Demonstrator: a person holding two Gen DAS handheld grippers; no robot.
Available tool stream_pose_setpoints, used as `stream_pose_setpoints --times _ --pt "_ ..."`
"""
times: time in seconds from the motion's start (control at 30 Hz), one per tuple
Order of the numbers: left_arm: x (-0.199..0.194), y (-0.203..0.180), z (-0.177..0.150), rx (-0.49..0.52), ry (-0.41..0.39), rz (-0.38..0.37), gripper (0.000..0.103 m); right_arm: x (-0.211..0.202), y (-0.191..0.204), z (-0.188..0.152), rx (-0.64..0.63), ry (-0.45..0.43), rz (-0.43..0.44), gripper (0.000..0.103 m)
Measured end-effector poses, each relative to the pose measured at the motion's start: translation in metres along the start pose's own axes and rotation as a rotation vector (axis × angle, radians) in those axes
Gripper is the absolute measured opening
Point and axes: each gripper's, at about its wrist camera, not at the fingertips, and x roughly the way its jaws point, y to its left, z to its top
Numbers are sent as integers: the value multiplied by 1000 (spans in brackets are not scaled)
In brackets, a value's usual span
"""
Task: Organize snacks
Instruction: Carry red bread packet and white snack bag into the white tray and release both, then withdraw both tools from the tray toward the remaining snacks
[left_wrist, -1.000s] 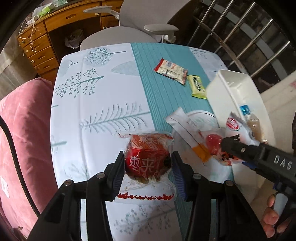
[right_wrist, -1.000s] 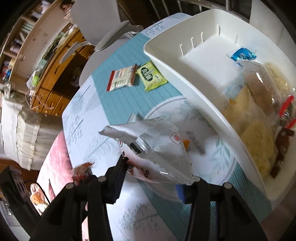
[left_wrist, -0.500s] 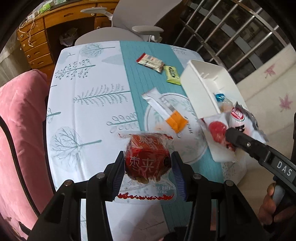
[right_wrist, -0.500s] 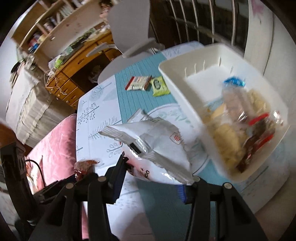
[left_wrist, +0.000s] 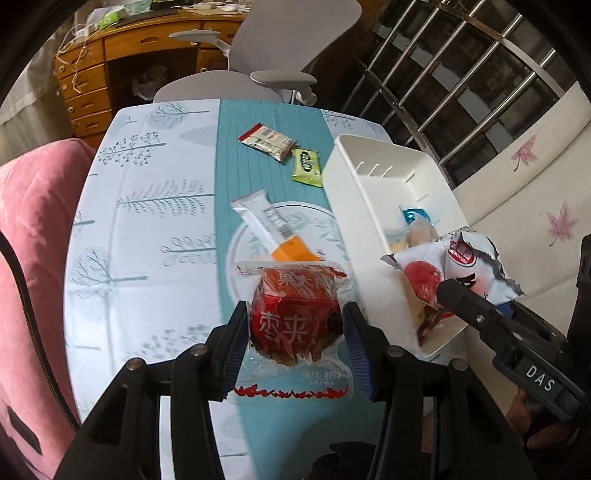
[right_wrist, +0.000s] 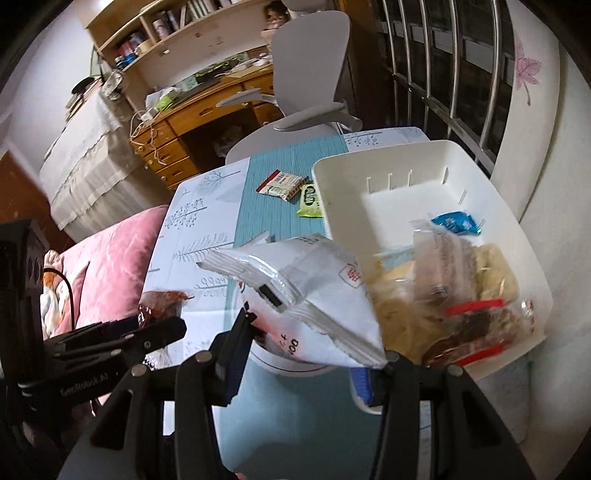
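My left gripper (left_wrist: 293, 317) is shut on a red snack in a clear wrapper (left_wrist: 295, 314), held above the table's near side. The right gripper (right_wrist: 306, 343) is shut on a white snack bag (right_wrist: 310, 291). In the left wrist view that bag (left_wrist: 461, 266) hangs over the near end of the white bin (left_wrist: 369, 192). The bin (right_wrist: 369, 162) holds a blue candy (right_wrist: 456, 223) and clear bags of biscuits (right_wrist: 443, 288). On the teal runner lie a red-and-white packet (left_wrist: 267, 142), a green packet (left_wrist: 306, 166) and a white-and-orange stick sachet (left_wrist: 273, 229).
A grey office chair (left_wrist: 258, 77) stands at the table's far end, with a wooden desk (left_wrist: 96, 85) behind it. A pink cushion (left_wrist: 29, 240) borders the table on the left. Metal bars (left_wrist: 461, 74) run behind the bin.
Both grippers have risen and pulled back from the table, each still shut on its packet. The right wrist has rolled, so the bin now sits level in its view.
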Motion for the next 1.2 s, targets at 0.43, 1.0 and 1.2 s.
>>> stream_pose_setpoints --times 0.43,1.0,1.2 --pt "28 -105 2 7 -65 -48 50 -12 -95 9 -29 92 34 48" --pt "63 -168 14 -28 -74 -11 67 11 -185 17 8 255 20 57" --pt "70 -171 14 -43 -59 15 73 3 -193 21 10 206 24 65"
